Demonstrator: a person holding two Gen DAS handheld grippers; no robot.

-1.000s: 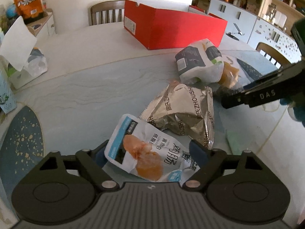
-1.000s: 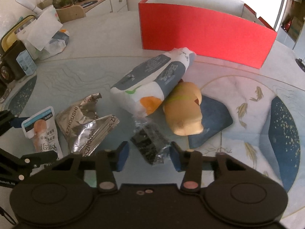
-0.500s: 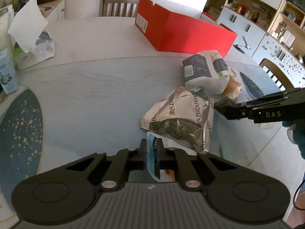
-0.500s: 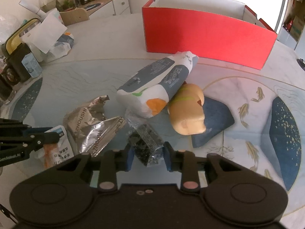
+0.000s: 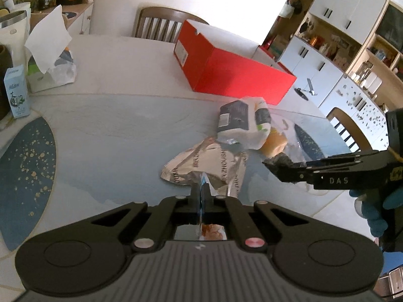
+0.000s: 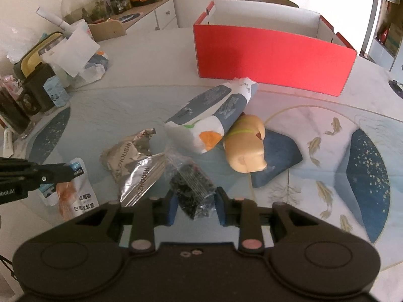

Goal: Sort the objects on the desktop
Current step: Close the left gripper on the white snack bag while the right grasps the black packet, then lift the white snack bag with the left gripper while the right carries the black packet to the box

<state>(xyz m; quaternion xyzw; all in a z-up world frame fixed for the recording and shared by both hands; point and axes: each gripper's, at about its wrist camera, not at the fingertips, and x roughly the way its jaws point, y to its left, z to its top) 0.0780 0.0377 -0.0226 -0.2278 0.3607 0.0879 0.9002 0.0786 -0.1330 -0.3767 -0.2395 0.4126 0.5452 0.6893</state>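
My left gripper [image 5: 200,191] is shut on the edge of a white-and-blue snack packet [image 6: 75,201], which hangs from its tips just above the table. My right gripper [image 6: 194,201] is shut on a clear bag of dark pieces [image 6: 192,188], its blue pads pressing both sides. In the left wrist view the right gripper [image 5: 277,164] reaches in from the right with the dark bag at its tips. A crumpled silver foil bag [image 6: 136,163] lies between the two grippers. Behind it lie a white-and-grey bag [image 6: 211,115] and a tan bun-like pack [image 6: 245,148]. The open red box [image 6: 272,55] stands at the back.
A dark blue pouch [image 6: 277,161] lies under the tan pack. A tissue pack [image 5: 47,60] and a small blue carton [image 5: 16,91] stand at the left edge, with dark mugs [image 6: 32,88] nearby. Wooden chairs [image 5: 161,25] stand around the table.
The left gripper shut on the snack packet and raised it off the table. The right gripper closed onto the dark bag and lifted it slightly.
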